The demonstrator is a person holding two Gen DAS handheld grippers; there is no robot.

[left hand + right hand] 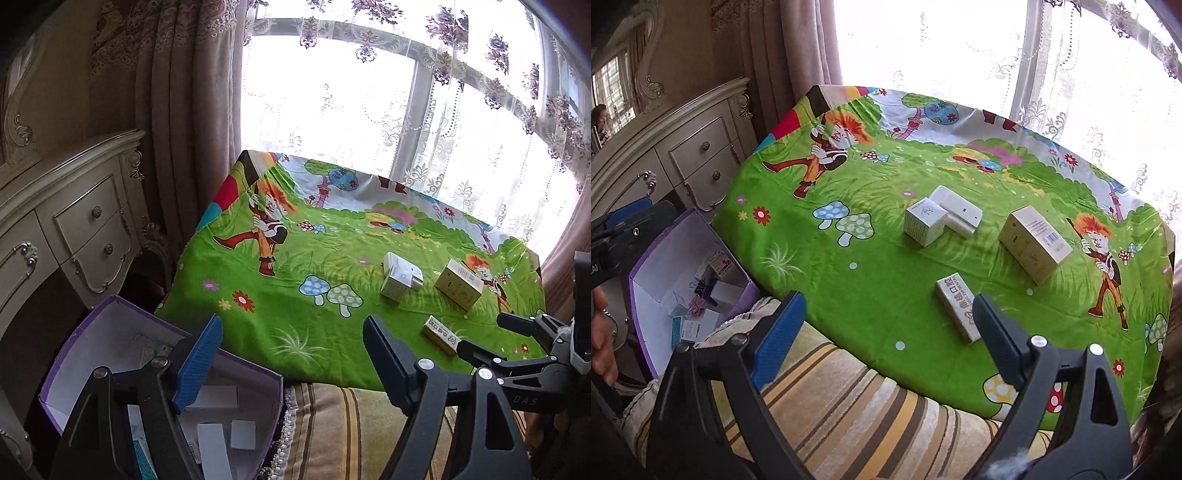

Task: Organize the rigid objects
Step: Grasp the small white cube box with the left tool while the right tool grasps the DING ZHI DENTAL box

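Boxes on the green cartoon cloth (871, 280) covering the bench, four of them. Left tongs (291, 363) are spread wide with nothing between the pads, hanging over the bench's near-left corner, right above the purple-edged carton (110, 334) that sits off that corner. Inside the carton: small packets, white boxes, a couple of binder clips, seen from the right wrist camera. Right tongs (888, 330) are open too, empty, poised over the near edge of the bench. Just beyond them lies the flat printed box (956, 304), closest to the near edge and close beside the right-hand pad. Further in, the small white cube box (925, 221) sits touching the white rounded box (958, 208) behind it. Off to the right, towards the right edge, stands the larger cream box (1034, 242) with a barcode on top. A striped cushion (849, 398) runs under the bench's near edge. A cream dresser (70, 225) stands to the left.
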